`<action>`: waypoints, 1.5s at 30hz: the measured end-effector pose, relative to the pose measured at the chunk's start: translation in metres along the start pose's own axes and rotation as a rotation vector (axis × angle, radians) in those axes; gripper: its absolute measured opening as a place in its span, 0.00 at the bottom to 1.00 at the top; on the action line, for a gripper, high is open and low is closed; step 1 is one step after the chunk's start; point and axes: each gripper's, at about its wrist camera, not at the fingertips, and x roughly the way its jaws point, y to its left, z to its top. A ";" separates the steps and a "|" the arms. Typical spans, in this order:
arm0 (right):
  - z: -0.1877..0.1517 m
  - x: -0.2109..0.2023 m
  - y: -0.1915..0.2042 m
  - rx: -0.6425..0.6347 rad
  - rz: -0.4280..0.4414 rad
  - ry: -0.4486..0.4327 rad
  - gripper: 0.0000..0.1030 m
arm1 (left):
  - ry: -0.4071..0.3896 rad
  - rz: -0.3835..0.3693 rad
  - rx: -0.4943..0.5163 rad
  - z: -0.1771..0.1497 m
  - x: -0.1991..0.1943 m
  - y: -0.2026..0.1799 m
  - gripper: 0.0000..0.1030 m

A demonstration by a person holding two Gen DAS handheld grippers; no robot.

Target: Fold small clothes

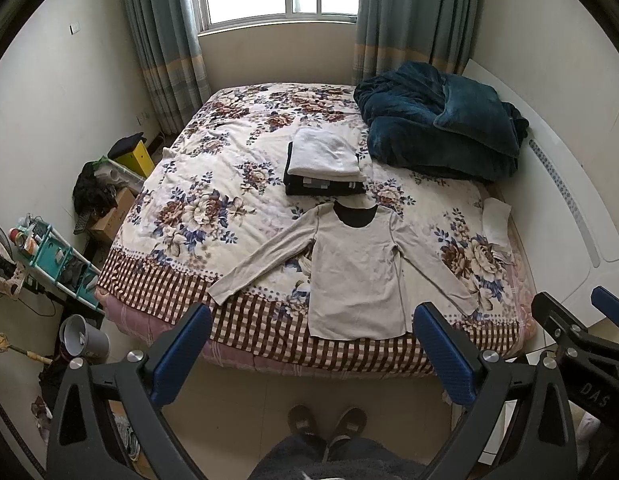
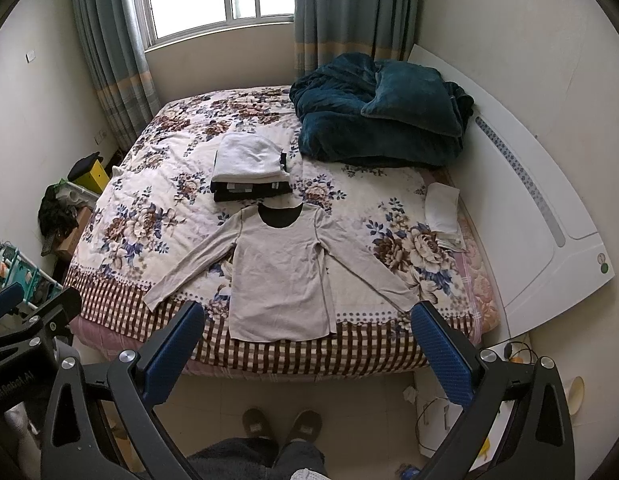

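A beige long-sleeved shirt (image 1: 355, 276) lies flat on the bed near its front edge, sleeves spread out to both sides; it also shows in the right wrist view (image 2: 283, 276). Behind it sits a stack of folded clothes (image 1: 323, 166), white on top of black, also in the right wrist view (image 2: 249, 172). My left gripper (image 1: 311, 350) is open and empty, held above the floor in front of the bed. My right gripper (image 2: 309, 350) is open and empty at about the same height; it also shows at the right edge of the left wrist view (image 1: 581, 320).
The bed (image 1: 213, 208) has a floral cover with a checked border. A dark teal blanket (image 1: 441, 120) is heaped at the back right. A small folded white cloth (image 2: 443, 216) lies at the right side. Shelving and clutter (image 1: 57, 256) stand at the left. The person's feet (image 1: 327, 424) are below.
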 end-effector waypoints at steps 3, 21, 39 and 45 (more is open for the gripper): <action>0.000 0.000 0.000 -0.001 -0.001 -0.002 1.00 | -0.002 -0.001 -0.002 0.003 -0.002 0.000 1.00; 0.002 -0.004 -0.003 0.001 0.000 -0.001 1.00 | -0.002 -0.003 -0.003 -0.006 -0.002 0.001 1.00; 0.005 0.054 -0.002 0.070 -0.039 0.053 1.00 | -0.010 0.036 0.015 0.018 0.045 0.002 1.00; 0.017 0.137 -0.034 0.188 -0.119 0.104 1.00 | -0.011 0.079 0.052 0.040 0.121 0.000 1.00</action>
